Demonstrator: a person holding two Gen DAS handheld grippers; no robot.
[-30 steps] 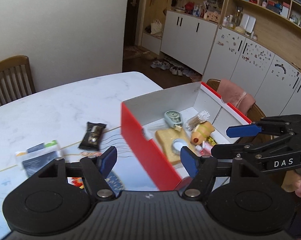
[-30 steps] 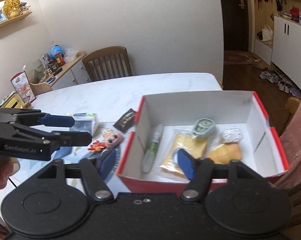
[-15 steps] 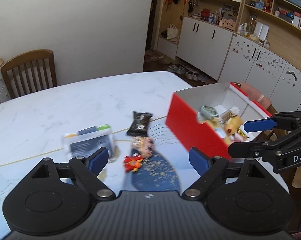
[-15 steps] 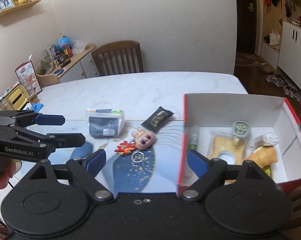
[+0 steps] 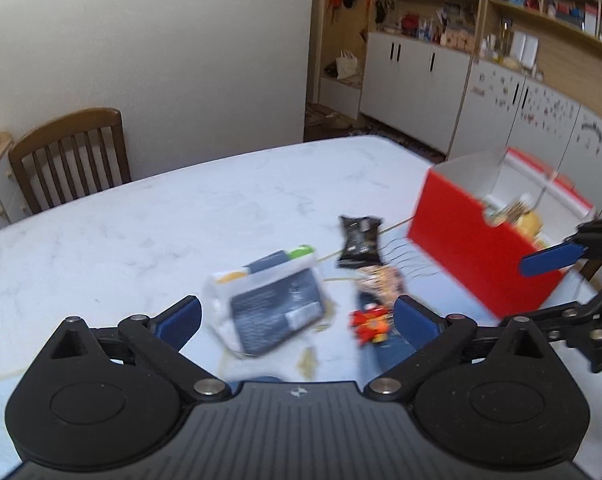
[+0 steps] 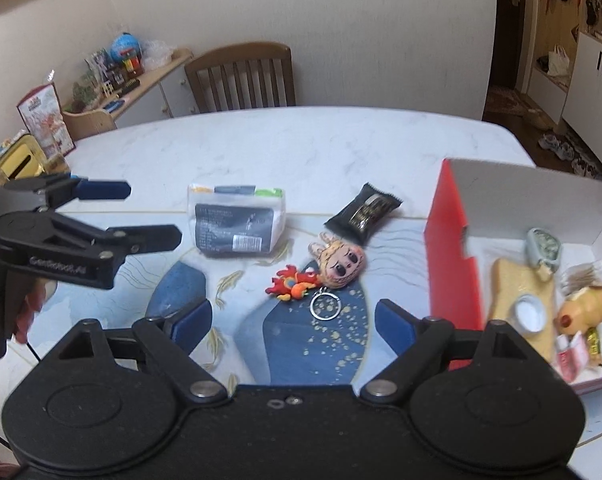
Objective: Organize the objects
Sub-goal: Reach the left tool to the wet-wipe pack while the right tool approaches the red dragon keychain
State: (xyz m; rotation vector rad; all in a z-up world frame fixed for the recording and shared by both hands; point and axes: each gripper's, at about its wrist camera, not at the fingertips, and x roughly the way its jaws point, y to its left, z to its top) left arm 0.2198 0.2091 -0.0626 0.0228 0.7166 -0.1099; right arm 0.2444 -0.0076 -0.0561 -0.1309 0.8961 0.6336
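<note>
A red and white box [image 6: 449, 256] stands at the table's right, holding toast, a tape dispenser, cotton swabs and a yellow toy. It shows blurred in the left wrist view [image 5: 481, 256]. On the table lie a wipes pack [image 6: 235, 226] [image 5: 273, 308], a black snack packet [image 6: 363, 212] [image 5: 359, 238] and a doll-head keychain with a red charm [image 6: 337, 266] [image 5: 375, 304]. My left gripper [image 5: 297, 318] is open and empty above the wipes pack and the red charm. My right gripper [image 6: 293, 320] is open and empty just in front of the keychain.
A wooden chair [image 6: 241, 76] stands at the far table edge. A side cabinet with clutter [image 6: 113, 80] is at the far left. White cupboards and shelves [image 5: 481, 76] line the right wall. A blue patterned mat [image 6: 301, 332] covers the near table.
Both grippers have swung left, away from the box, toward the loose items on the table. Both jaws have opened wider. The left wrist view is blurred by motion.
</note>
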